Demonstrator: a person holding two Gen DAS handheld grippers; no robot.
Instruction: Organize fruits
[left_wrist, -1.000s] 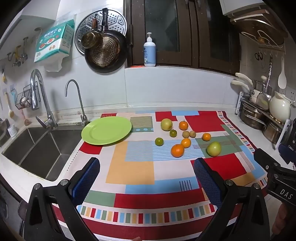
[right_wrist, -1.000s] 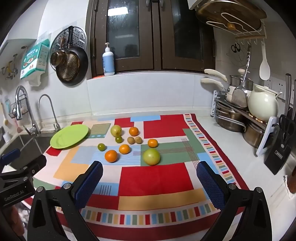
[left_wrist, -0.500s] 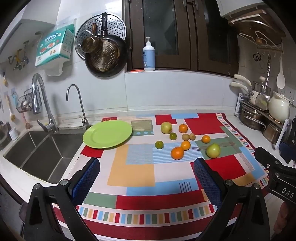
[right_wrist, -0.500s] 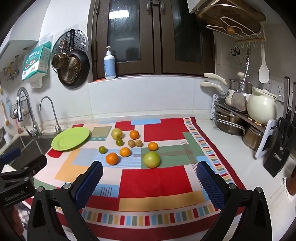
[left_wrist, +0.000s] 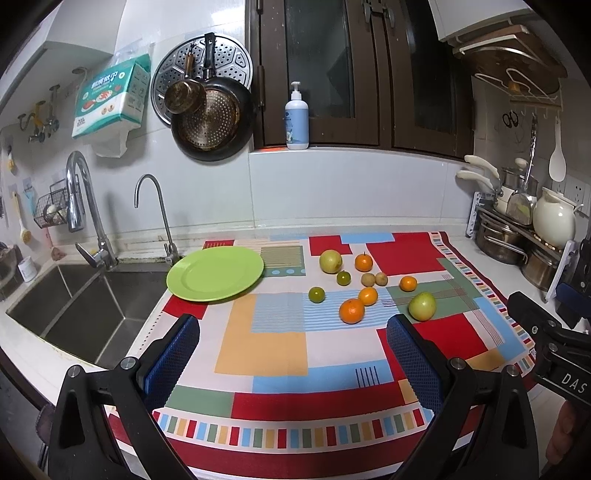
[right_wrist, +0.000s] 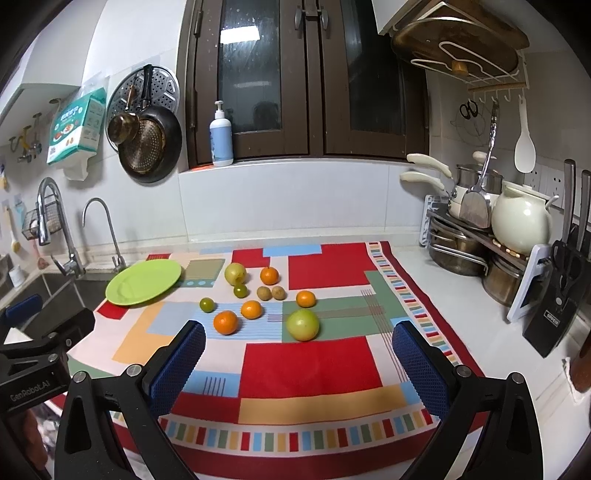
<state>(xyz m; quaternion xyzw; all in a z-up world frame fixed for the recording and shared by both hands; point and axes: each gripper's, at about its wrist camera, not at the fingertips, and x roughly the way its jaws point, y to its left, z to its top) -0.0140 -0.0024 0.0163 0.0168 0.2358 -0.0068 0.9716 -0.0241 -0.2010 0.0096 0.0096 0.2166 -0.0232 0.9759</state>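
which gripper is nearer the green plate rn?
Left. The left gripper hovers open at the cloth's near edge with the green plate ahead, slightly left. The right gripper, also open, sits further right; the plate lies far to its left.

"GenRobot.AI" on left hand-held gripper (right_wrist: 33, 369), "DAS" on right hand-held gripper (left_wrist: 554, 354)

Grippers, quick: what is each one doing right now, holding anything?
Left gripper: open, holding nothing, above the patterned cloth.
Right gripper: open, holding nothing, short of the fruits.
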